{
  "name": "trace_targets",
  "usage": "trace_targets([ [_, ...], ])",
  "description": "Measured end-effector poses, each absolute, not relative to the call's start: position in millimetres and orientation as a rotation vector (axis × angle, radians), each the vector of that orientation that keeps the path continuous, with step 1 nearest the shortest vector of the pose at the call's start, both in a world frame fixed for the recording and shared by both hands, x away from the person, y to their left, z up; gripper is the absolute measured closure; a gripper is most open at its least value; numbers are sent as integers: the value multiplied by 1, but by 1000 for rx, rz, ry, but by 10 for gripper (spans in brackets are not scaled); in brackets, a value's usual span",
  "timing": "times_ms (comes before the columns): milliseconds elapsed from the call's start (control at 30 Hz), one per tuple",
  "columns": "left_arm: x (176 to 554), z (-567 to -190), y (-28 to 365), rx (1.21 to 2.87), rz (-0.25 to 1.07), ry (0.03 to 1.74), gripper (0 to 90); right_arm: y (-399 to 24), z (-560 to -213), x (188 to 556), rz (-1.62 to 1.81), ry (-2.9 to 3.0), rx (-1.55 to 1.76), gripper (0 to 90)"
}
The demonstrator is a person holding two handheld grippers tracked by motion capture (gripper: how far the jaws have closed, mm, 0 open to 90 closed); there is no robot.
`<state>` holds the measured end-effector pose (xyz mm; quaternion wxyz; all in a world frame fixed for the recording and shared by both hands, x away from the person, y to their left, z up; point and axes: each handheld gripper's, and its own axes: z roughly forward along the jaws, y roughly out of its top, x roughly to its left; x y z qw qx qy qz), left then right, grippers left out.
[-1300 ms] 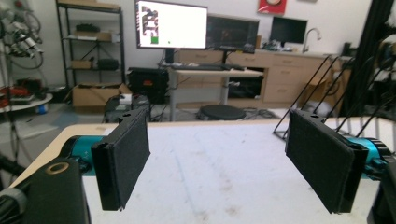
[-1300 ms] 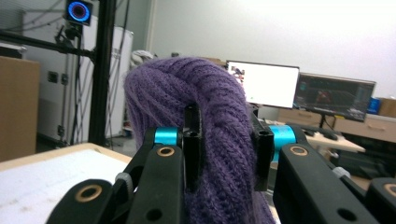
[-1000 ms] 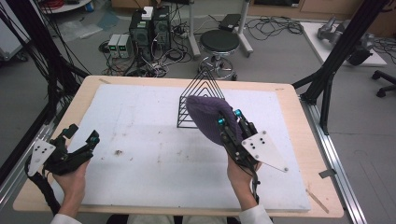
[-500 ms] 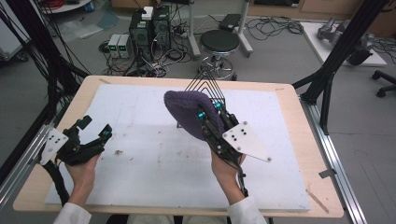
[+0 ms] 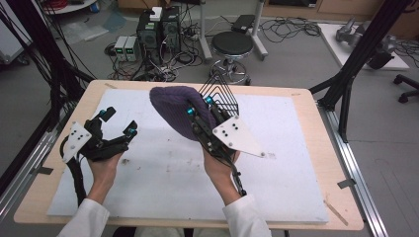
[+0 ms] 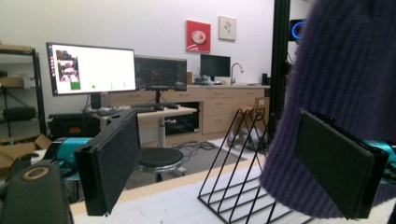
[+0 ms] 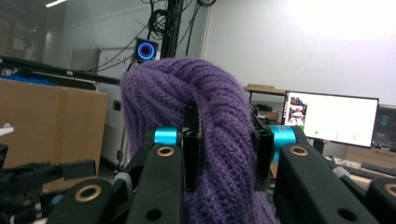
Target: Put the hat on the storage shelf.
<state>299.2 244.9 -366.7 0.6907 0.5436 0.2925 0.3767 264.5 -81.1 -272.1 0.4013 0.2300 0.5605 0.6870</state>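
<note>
A purple knitted hat (image 5: 173, 111) hangs in the air over the white mat, left of a black wire rack (image 5: 225, 94). My right gripper (image 5: 197, 106) is shut on a fold of the hat (image 7: 187, 93), its two pads pressing the knit from both sides (image 7: 226, 144). My left gripper (image 5: 117, 122) is held above the mat's left part, apart from the hat. Its jaws have just been opening and stand wide with nothing between them (image 6: 224, 163). In the left gripper view the hat (image 6: 341, 70) hangs beyond the right pad, with the rack (image 6: 233, 182) behind it.
The white mat (image 5: 163, 182) covers most of the wooden table (image 5: 316, 118). Black frame posts (image 5: 360, 54) rise at the table's right and left corners. A stool (image 5: 232, 47) and computer boxes (image 5: 158, 29) stand on the floor past the far edge.
The right gripper has carried the hat left and upward, off the wire rack. The left hand has moved right toward the mat's middle and risen a little.
</note>
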Motion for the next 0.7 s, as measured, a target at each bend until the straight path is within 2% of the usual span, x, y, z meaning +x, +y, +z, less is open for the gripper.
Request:
trace_targets([
  [267,308,-359,238,1188,822,603,148,-63,-261,271,1784,1408,557,732],
  [400,310,-361,234,1193,721,561,142,-53,-258,272,1843,1431,543,730],
  [700,310,-362,228,1215,659,487,140,-42,-256,269,1932,1518,485,728],
])
